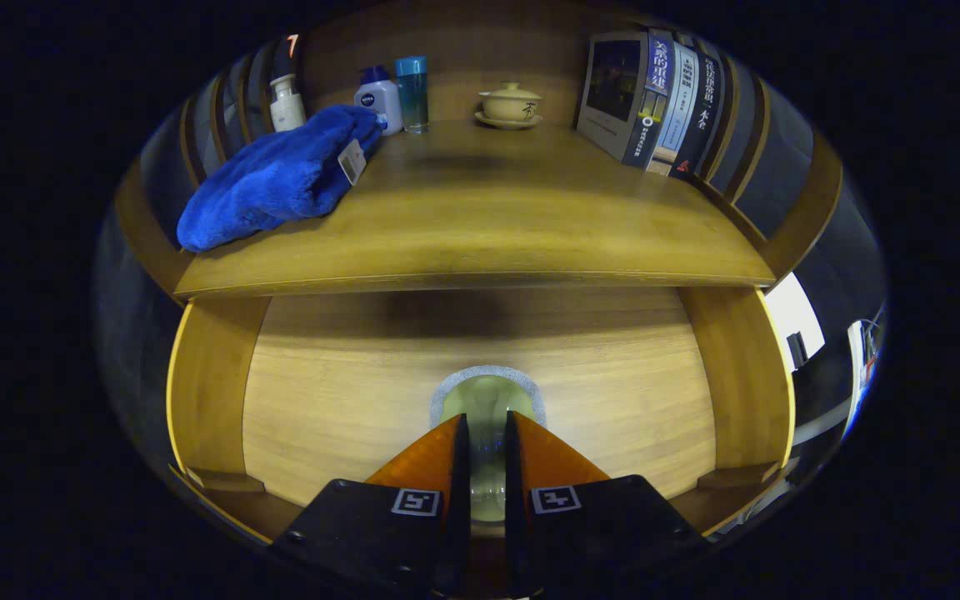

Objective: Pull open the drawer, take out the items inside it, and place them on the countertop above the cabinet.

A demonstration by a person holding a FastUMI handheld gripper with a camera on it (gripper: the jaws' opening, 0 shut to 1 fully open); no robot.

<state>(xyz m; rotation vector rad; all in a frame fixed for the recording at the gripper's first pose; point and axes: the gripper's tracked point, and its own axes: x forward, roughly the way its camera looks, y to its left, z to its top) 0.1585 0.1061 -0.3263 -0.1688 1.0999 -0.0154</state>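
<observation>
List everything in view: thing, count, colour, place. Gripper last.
cabinet: one, wood, under the countertop
countertop: one, wood, above the drawer
drawer: one, wood front, below the countertop
handle: one, round, grey-rimmed, on the drawer front at the fingers
towel: one, blue, on the countertop beside the bottles
bottles: three, two white, one teal, at the countertop's back
teacup: one, cream, lidded, on a saucer at the back
books: several, upright, beside the teacup
gripper: one, fingers close together at the handle; grip unclear

Jaws of the gripper pinch a clear cup inside the open drawer.
</observation>
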